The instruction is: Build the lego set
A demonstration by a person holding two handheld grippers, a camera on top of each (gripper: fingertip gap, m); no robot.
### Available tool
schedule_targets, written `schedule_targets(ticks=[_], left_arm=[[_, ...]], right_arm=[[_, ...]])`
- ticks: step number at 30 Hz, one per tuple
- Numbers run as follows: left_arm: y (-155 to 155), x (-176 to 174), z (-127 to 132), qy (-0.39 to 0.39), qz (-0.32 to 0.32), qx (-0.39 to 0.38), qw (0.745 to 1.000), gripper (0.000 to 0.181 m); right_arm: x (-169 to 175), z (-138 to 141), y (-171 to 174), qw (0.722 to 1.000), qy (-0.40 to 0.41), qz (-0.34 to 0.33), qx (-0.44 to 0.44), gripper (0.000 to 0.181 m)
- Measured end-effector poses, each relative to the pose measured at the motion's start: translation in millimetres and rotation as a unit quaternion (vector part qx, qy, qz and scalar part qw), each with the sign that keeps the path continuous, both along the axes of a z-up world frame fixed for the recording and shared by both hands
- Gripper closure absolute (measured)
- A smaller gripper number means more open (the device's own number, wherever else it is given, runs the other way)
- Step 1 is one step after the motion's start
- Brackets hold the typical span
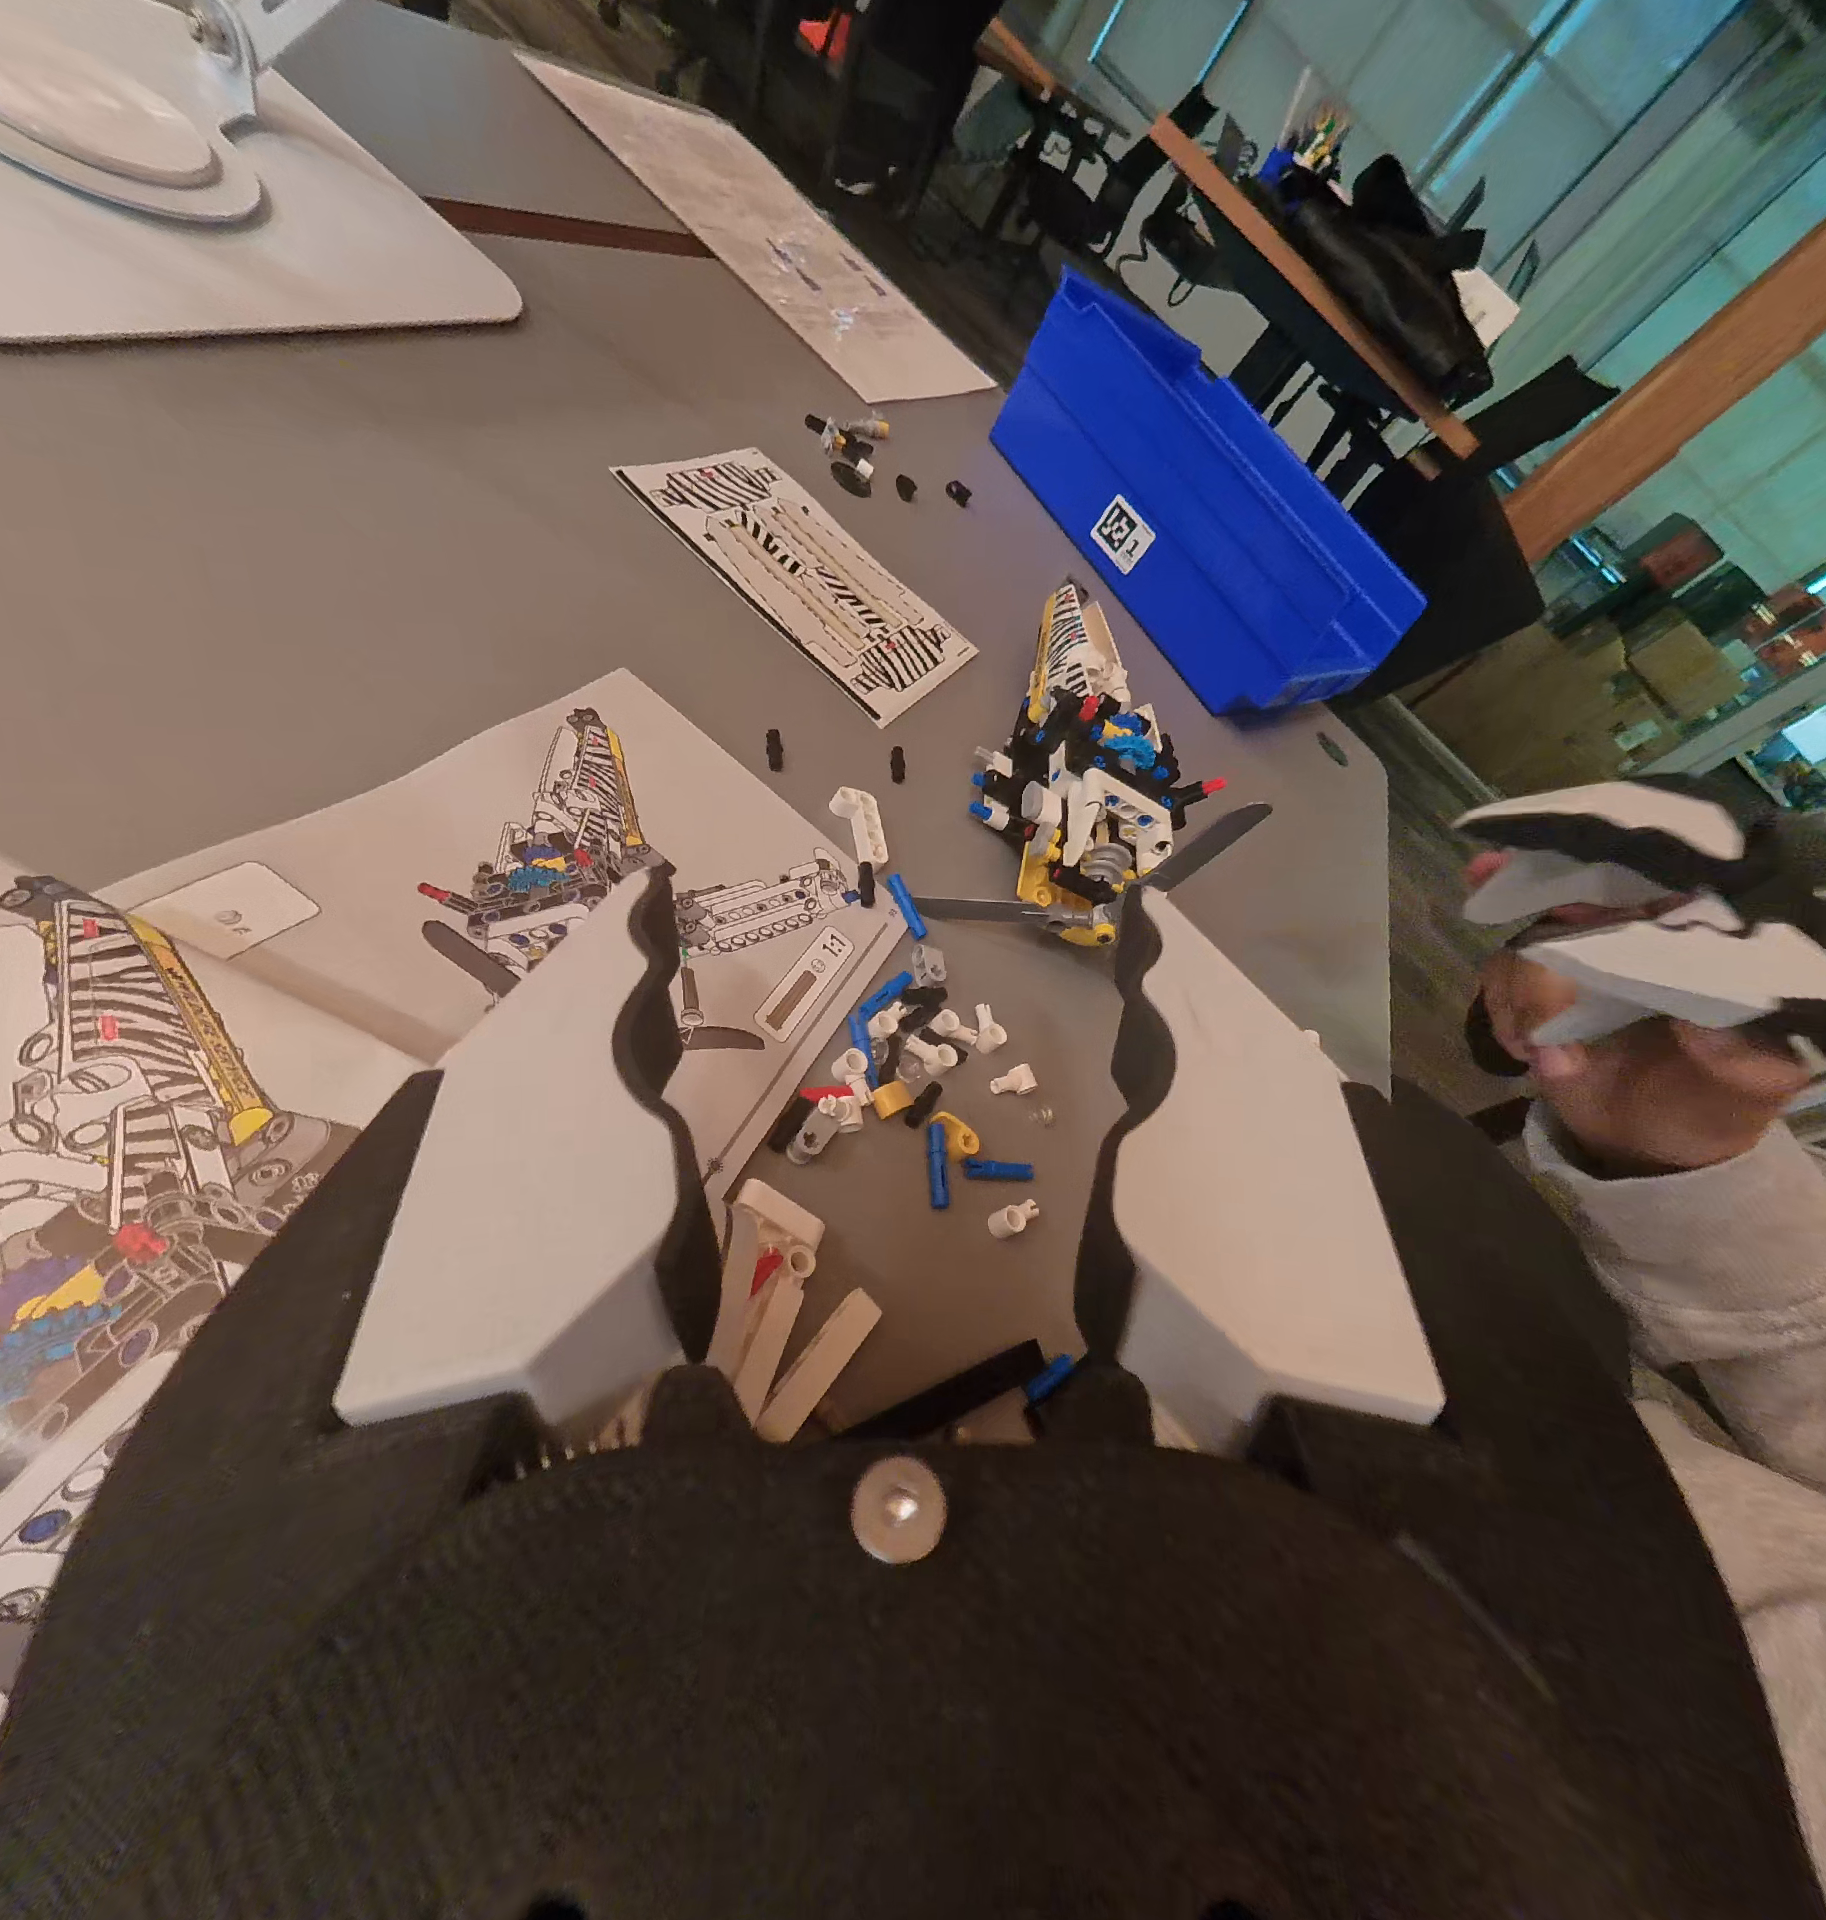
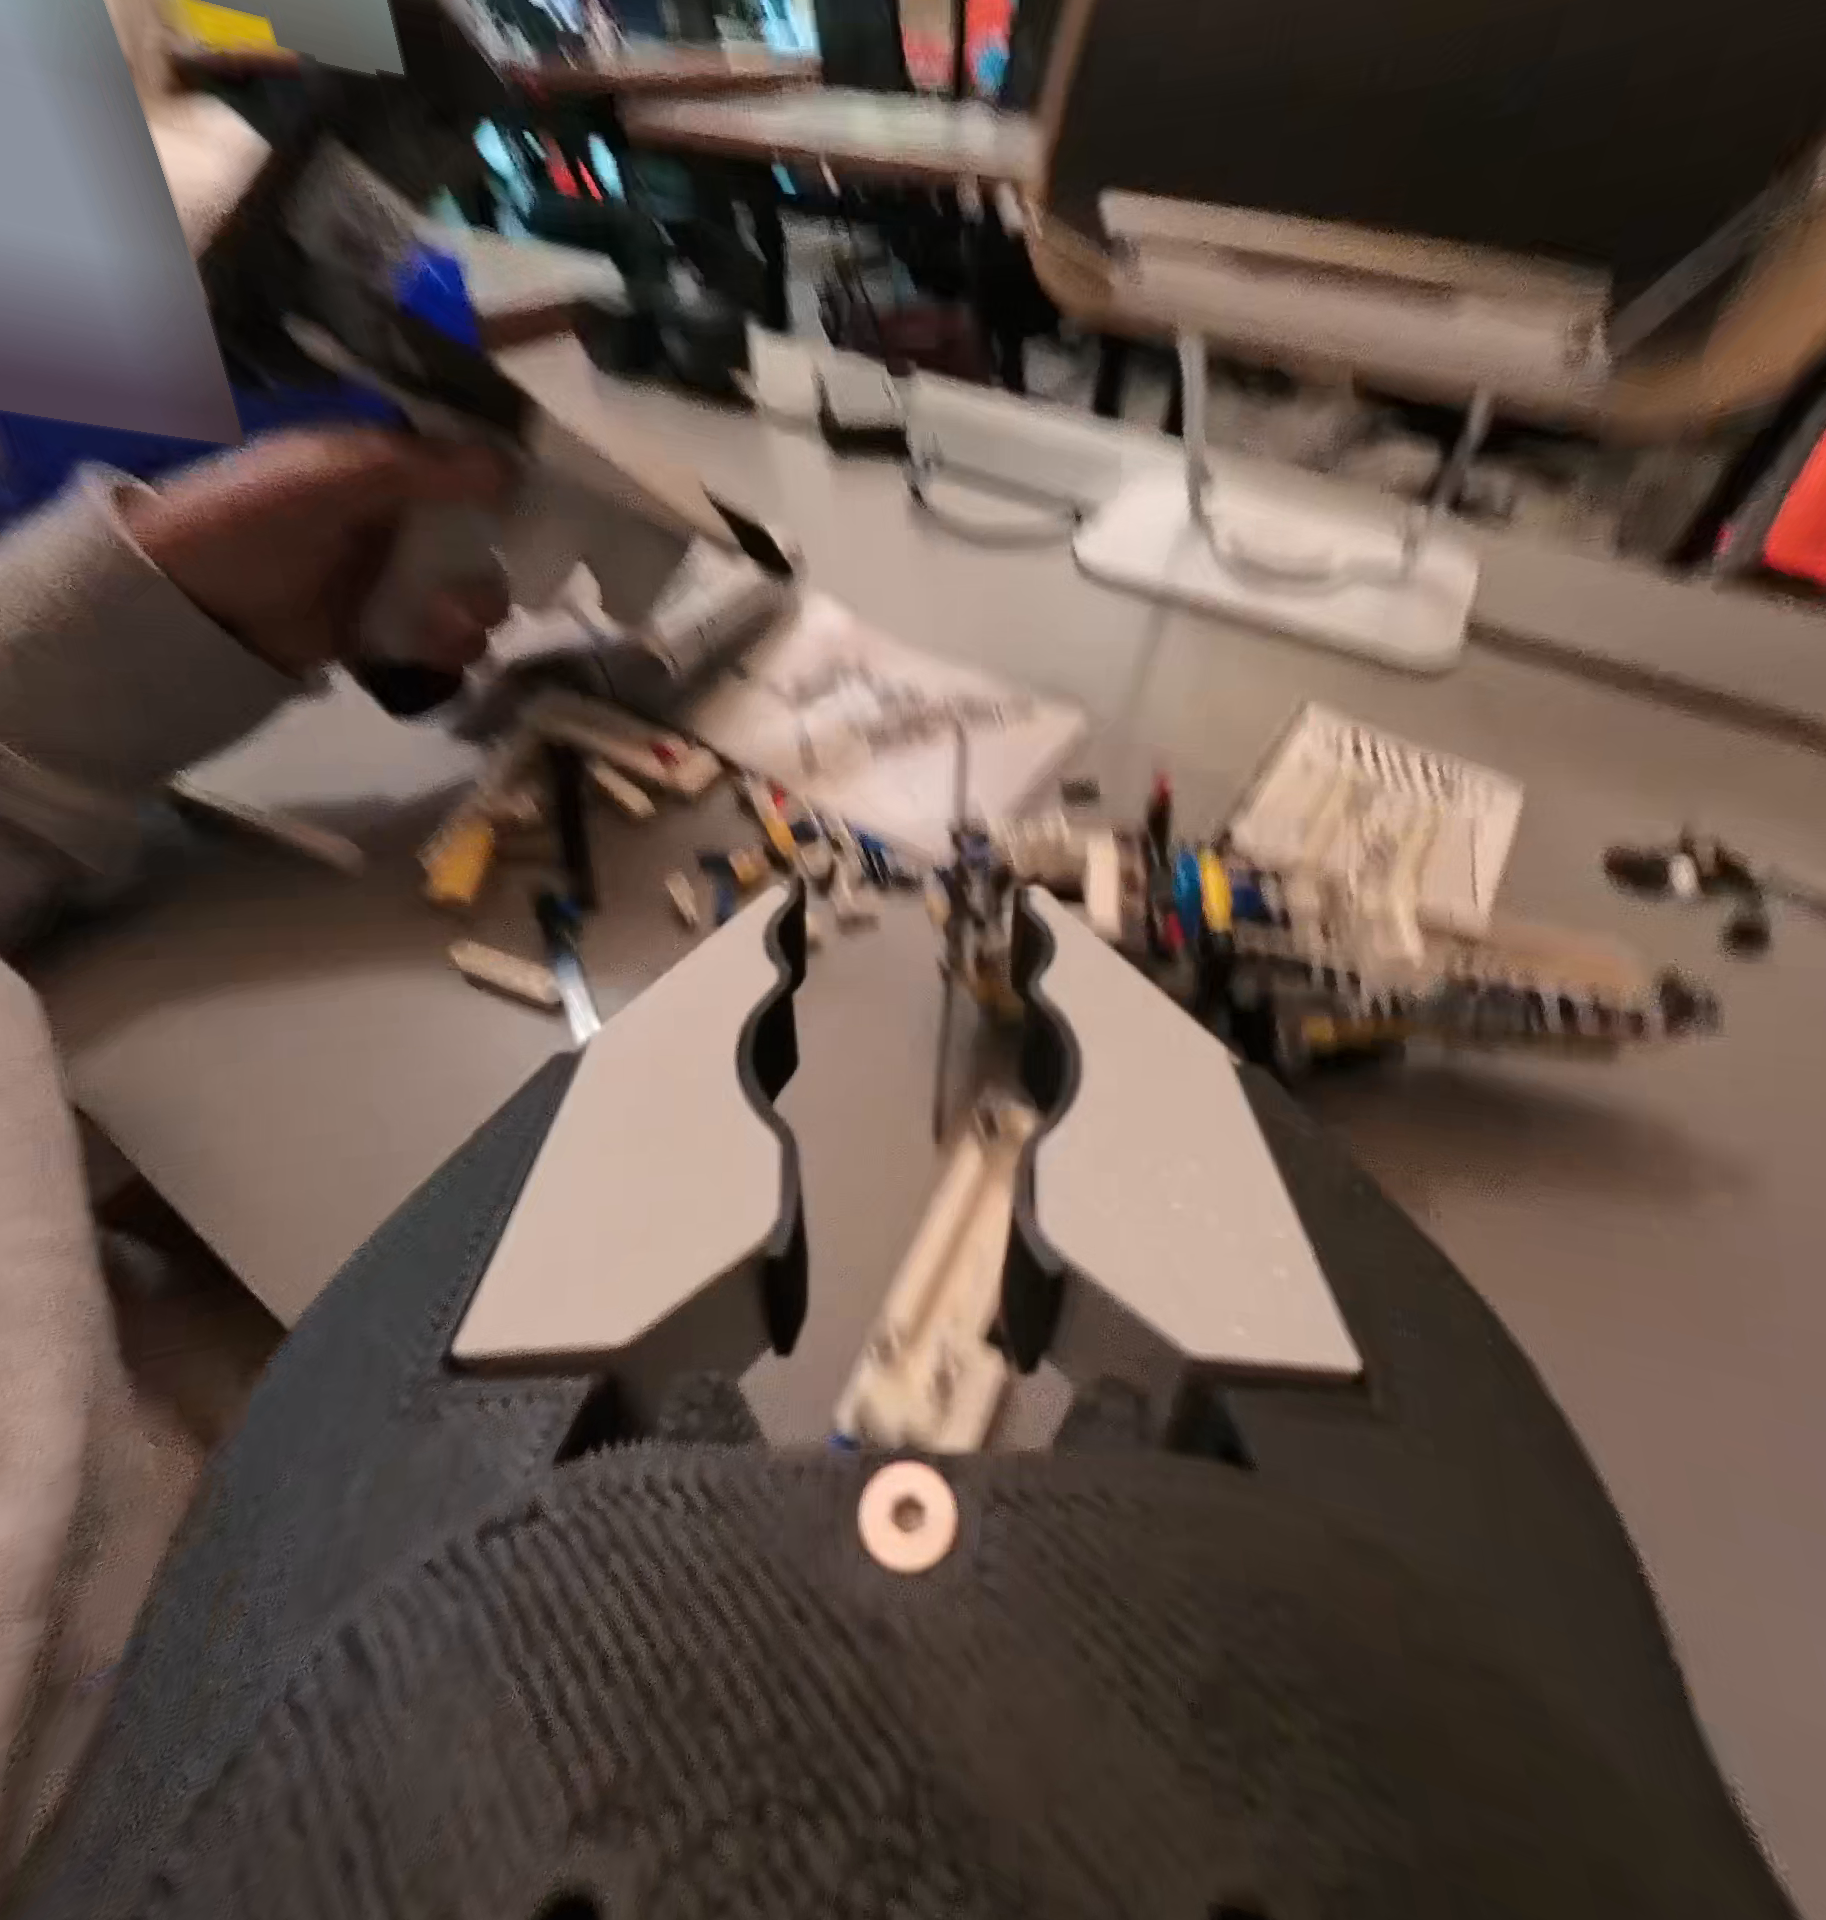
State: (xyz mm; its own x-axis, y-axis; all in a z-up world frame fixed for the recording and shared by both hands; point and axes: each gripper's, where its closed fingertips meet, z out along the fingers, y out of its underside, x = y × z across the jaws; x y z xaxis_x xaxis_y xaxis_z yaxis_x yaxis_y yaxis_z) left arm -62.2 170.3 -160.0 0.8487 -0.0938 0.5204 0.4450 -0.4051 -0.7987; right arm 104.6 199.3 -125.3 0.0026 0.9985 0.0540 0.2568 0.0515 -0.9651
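1. Desk (image 1: 265, 540) is grey and carries the whole mess; its far corner holds a blue bin (image 1: 1200, 499) sitting right at the edge.
2. Instruction booklet (image 1: 296, 935) lies open along the desk's left side, with a zebra-striped sticker sheet (image 1: 795, 582) a bit further in, toward the bin.
3. Left gripper (image 1: 893, 904) hangs above the desk with its jaws spread wide apart and nothing between them; loose parts show through the gap.
4. Right gripper (image 2: 909, 914) has its jaws apart too. That view is badly smeared, so whether the pale beam (image 2: 950, 1278) seen between the fingers is touched can't be told. From the left view, this gripper (image 1: 1501, 945) sits off the desk's right edge in a hand (image 1: 1615, 1081).
5. Half-built lego model (image 1: 1085, 790), yellow, white and black with grey blades, rests near the bin.
6. Pile of small pieces (image 1: 919, 1060) in blue, white, black and yellow sits just beside the booklet's corner, on the desk side nearest the camera.
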Motion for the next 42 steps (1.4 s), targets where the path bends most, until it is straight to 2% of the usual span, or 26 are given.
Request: schedule_targets(ticks=[2,3,4,6,8,9,14,17,20,25,28,32,36,40,42], left_arm=[[-1,-4,2,0.006,0.006,0.004,1.000,0.098],[-3,-6,4,0.007,0.009,0.009,1.000,0.100],[-4,-9,8,0.007,0.012,0.018,1.000,0.101],[-8,-16,18,0.005,0.024,0.044,0.999,0.105],[-16,-29,30,0.005,0.041,0.071,0.997,0.108],[-21,-37,35,0.007,0.052,0.082,0.995,0.109],[-70,-98,64,0.000,0.131,0.148,0.980,0.112],[-102,-133,65,-0.026,0.170,0.155,0.973,0.110],[-121,-150,67,-0.047,0.192,0.171,0.965,0.110],[-115,-143,71,-0.037,0.181,0.176,0.967,0.111],[-109,-138,69,-0.023,0.178,0.168,0.969,0.111],[-109,-139,68,-0.022,0.181,0.167,0.969,0.110],[-109,-140,68,-0.038,0.182,0.175,0.967,0.110],[-105,-140,64,-0.037,0.184,0.168,0.968,0.111],[-104,-140,62,-0.035,0.184,0.165,0.968,0.111]], right_arm=[[-26,23,-25,0.999,0.031,0.040,0.020,0.145],[-43,25,-37,0.997,0.031,0.054,0.036,0.145],[-61,20,-44,0.996,0.018,0.057,0.060,0.145],[-97,-9,-50,0.989,-0.055,0.052,0.129,0.137],[-125,-40,-59,0.970,-0.129,0.073,0.191,0.144],[-140,-49,-67,0.963,-0.140,0.089,0.214,0.143],[-203,-38,-119,0.935,-0.096,0.149,0.307,0.143],[-225,-49,-134,0.908,-0.117,0.167,0.366,0.143],[-239,-57,-140,0.892,-0.125,0.162,0.403,0.146],[-246,-41,-109,0.883,-0.111,0.065,0.452,0.181],[-237,-42,-65,0.889,-0.139,-0.012,0.437,0.181],[-209,-57,-26,0.926,-0.164,-0.059,0.335,0.179],[-184,-62,-7,0.957,-0.157,-0.072,0.233,0.178],[-173,-61,3,0.972,-0.148,-0.072,0.167,0.174],[-170,-58,2,0.972,-0.149,-0.064,0.168,0.171]])
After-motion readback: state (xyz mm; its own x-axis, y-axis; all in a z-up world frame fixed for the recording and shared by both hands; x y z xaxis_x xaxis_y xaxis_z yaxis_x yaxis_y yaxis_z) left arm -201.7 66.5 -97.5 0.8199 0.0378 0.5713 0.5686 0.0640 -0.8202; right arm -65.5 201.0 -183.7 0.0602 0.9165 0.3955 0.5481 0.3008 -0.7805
